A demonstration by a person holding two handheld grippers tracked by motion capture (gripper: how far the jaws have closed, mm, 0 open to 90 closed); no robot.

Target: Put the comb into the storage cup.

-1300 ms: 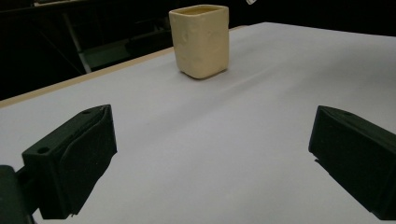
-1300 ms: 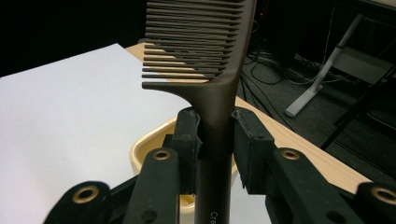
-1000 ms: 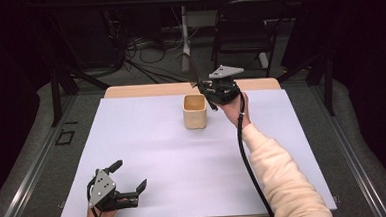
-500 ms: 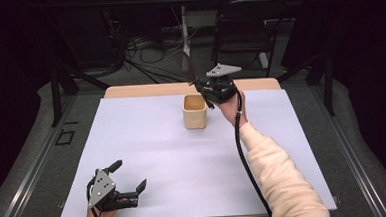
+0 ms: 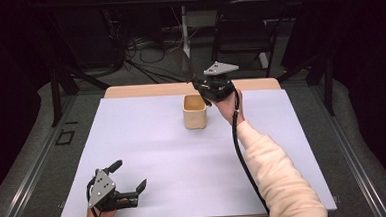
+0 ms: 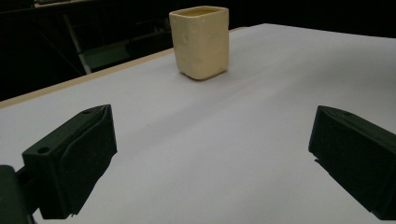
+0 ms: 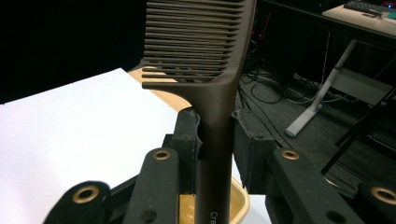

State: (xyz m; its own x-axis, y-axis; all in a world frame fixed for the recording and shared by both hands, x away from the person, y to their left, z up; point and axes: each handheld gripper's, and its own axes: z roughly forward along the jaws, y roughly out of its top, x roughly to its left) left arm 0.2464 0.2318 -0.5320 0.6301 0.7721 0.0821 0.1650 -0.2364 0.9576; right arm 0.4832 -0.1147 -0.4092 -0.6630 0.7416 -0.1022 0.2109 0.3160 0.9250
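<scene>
1. White sheeting covers the wooden table (image 5: pixel 147 141), which stands in a dark room with cables and a chair behind it.
2. A dark brown plastic comb (image 7: pixel 205 60) is pinched at its handle by the right gripper (image 7: pixel 215 135); both black pads press on the handle's sides.
3. In the right gripper view, the comb's long axis runs straight up along the jaws. The toothed head is at the far end, and the teeth lie crosswise, pointing to that view's left.
4. From the high view, the comb (image 5: pixel 186 65) shows as a thin dark blade rising up and to the left from the right gripper (image 5: pixel 200 85), above the table's far edge.
5. The comb's handle end sits over the open mouth of a cream-coloured square plastic cup (image 5: pixel 194 111). The cup stands upright near the table's far middle. Whether the handle touches the cup cannot be told.
6. The right forearm, in a cream sleeve (image 5: pixel 280 179), reaches diagonally from the near right corner, and the hand (image 5: pixel 228 104) is just right of the cup.
7. The left gripper (image 5: pixel 129 178) rests low at the near left edge of the table. Its jaws are spread wide with nothing between them and point toward the cup (image 6: pixel 200 42), well apart from it.
</scene>
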